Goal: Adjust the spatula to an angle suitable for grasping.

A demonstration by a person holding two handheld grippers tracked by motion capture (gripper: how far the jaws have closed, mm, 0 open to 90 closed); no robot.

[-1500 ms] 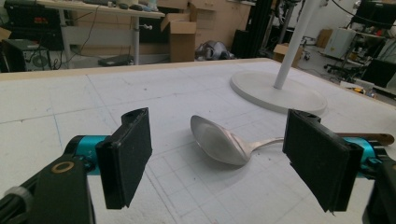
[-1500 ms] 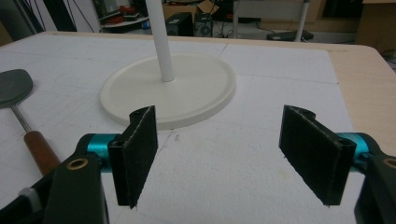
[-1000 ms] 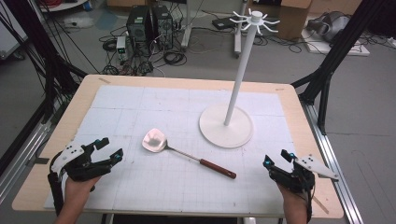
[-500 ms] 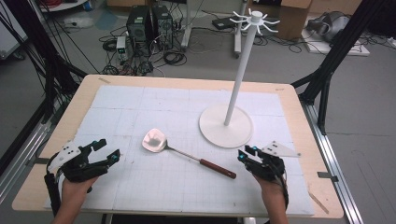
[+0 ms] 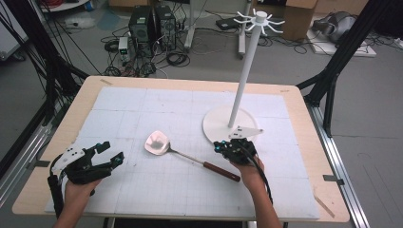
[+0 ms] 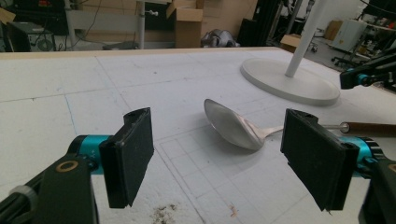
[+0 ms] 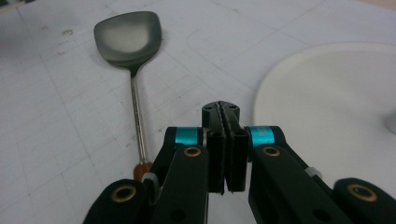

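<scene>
A metal spatula with a reddish wooden handle lies flat in the middle of the white mat. My left gripper rests at the front left, its jaws wide open and empty; in the left gripper view the spatula lies beyond the open pads. My right gripper hovers just behind the handle, beside the stand's base. Its jaws have just been closing and now stand shut with nothing between them. In the right gripper view the spatula runs off to the left.
A white rack stand with a round base and hooks at its top rises at the right middle of the mat. The wooden table edge frames the mat. Cables and equipment lie on the floor behind.
The right gripper has travelled left from the table's front right corner to the spatula handle, and its jaws have gone from open to shut. The left gripper has stayed put.
</scene>
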